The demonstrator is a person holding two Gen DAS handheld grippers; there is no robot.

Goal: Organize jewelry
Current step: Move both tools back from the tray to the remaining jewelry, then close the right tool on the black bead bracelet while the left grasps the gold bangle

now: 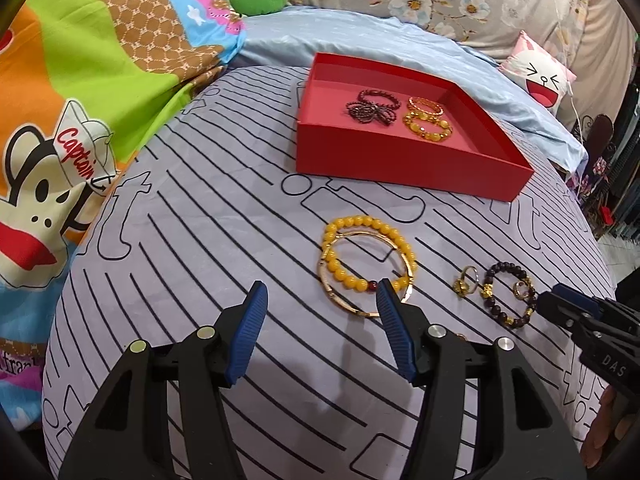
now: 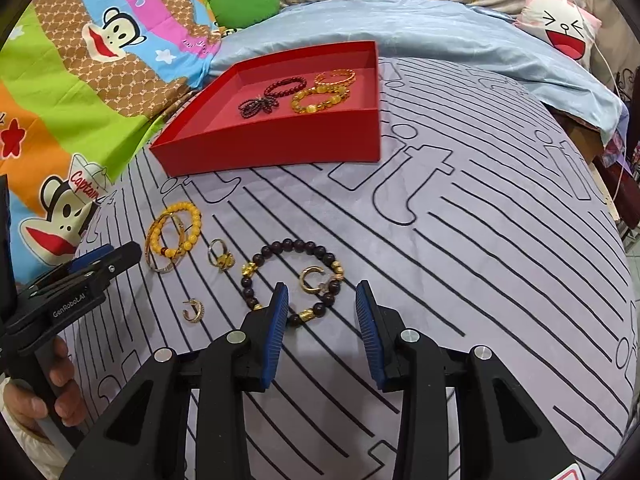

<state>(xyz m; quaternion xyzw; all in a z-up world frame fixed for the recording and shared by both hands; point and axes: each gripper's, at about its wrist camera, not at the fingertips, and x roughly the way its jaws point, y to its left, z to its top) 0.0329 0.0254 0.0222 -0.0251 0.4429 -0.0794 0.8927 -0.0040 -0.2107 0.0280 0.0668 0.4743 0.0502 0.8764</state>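
Note:
A red tray (image 1: 400, 156) (image 2: 280, 148) on the striped bedspread holds dark red bead bracelets (image 1: 372, 106) and amber ones (image 1: 428, 120). In front of it lie a yellow bead bracelet (image 1: 352, 222) (image 2: 192, 216) with a gold bangle (image 1: 362, 312) across it. My left gripper (image 1: 323, 290) (image 2: 120, 254) is open just short of them, its right fingertip overlapping the bangle's near edge. Further right lie a gold ring (image 2: 222, 258), a dark bead bracelet (image 2: 296, 245) (image 1: 490, 280) with a gold hoop earring (image 2: 312, 280) inside it, and a second earring (image 2: 194, 310). My right gripper (image 2: 322, 287) (image 1: 554, 298) is open over the dark bracelet's near side.
A cartoon-print quilt (image 1: 80, 100) is bunched on the left. A pale blue sheet (image 1: 360, 40), a green cushion (image 2: 244, 4) and a pink face cushion (image 2: 560, 24) lie behind the tray. The bed drops away at the right edge. A hand (image 2: 60, 384) holds the left gripper's handle.

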